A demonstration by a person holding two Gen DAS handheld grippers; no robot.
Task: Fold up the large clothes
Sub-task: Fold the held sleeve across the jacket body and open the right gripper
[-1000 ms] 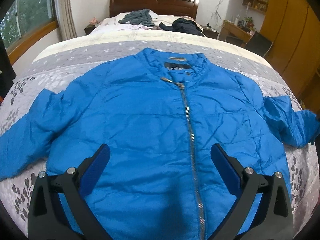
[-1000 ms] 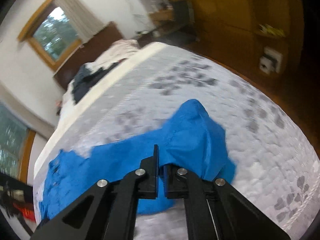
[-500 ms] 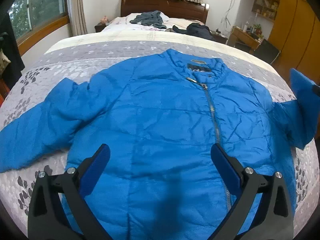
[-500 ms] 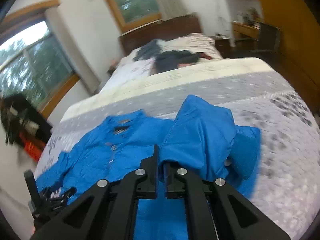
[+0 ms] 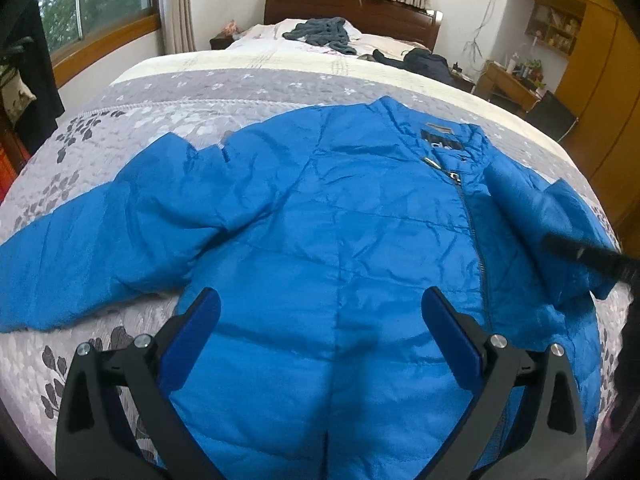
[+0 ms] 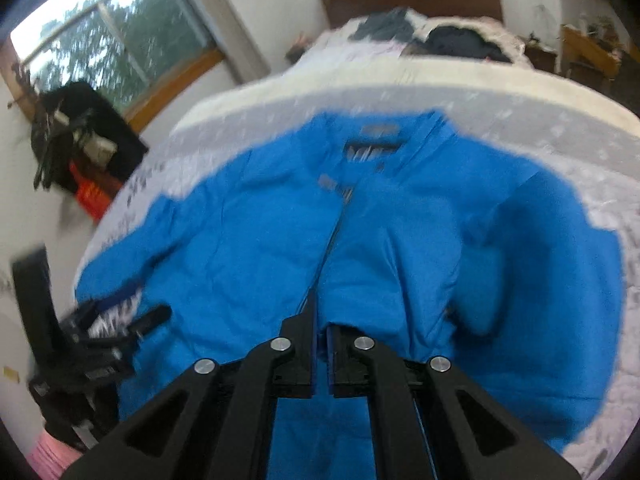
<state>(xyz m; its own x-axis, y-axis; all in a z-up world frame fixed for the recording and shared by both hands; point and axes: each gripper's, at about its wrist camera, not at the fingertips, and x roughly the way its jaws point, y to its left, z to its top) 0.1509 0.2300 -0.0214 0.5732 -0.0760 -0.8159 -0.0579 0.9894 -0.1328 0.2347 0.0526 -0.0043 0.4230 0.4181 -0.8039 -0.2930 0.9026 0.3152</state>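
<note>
A blue zipped padded jacket [image 5: 328,208] lies front up on the bed, collar at the far end. Its left sleeve [image 5: 80,248] stretches out flat to the left. My left gripper [image 5: 320,320] hovers open over the lower front, its blue pads wide apart with nothing between them. My right gripper [image 6: 322,344] is shut on the cuff of the right sleeve [image 6: 432,260], holding it above the jacket front near the zip. In the left wrist view the right sleeve [image 5: 536,208] is doubled inward over the chest, and the right gripper shows only as a dark bar at the right edge.
The grey floral bedspread [image 5: 192,96] surrounds the jacket. Dark clothes [image 5: 320,32] lie near the wooden headboard [image 5: 352,4]. A window [image 5: 100,4] is on the left. A desk [image 5: 508,80] and wooden wardrobe [image 5: 600,92] stand on the right.
My right gripper has carried the right sleeve from the bed's right side up and inward over the jacket front. My left gripper stayed open and shifted slightly left.
</note>
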